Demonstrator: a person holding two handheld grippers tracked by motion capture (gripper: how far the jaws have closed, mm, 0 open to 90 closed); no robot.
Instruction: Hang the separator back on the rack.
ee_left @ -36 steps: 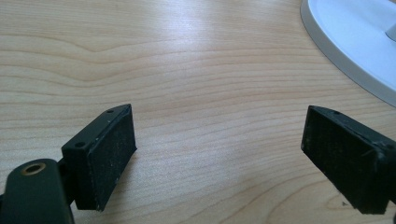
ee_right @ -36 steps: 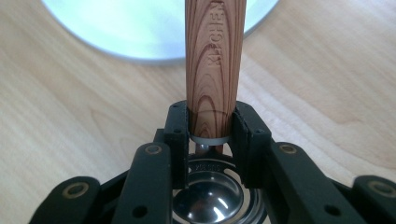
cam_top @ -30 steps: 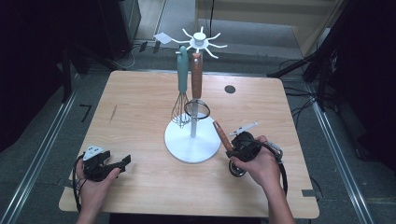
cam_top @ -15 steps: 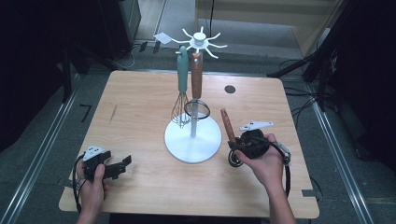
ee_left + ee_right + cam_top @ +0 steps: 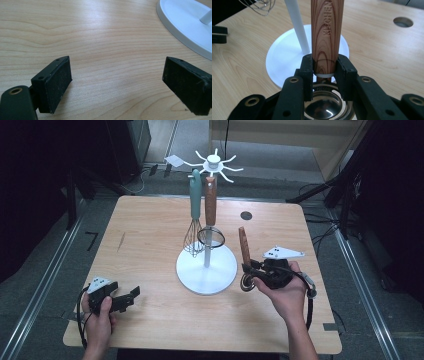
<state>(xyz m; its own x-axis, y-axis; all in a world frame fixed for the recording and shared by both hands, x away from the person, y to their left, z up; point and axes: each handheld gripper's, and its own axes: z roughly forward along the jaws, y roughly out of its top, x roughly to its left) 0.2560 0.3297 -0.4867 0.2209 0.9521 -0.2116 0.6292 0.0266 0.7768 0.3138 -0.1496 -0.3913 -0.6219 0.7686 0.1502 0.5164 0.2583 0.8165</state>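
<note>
Right tool (image 5: 251, 270) is clamped on a wooden-handled ladle (image 5: 327, 30) near its lower end, handle upright, steel bowl (image 5: 325, 105) empty, just beside the white rack base (image 5: 200, 280). Rack (image 5: 214, 162) carries a teal whisk (image 5: 194, 215) and a wooden-handled strainer (image 5: 210, 207). Left tool (image 5: 117, 85) rests on the bench (image 5: 150, 230), jaws wide apart, holding nothing.

wooden handle (image 5: 327, 30): top cut by frame edge | metal bowl (image 5: 325, 106): partly hidden behind right claw (image 5: 325, 72)
</note>
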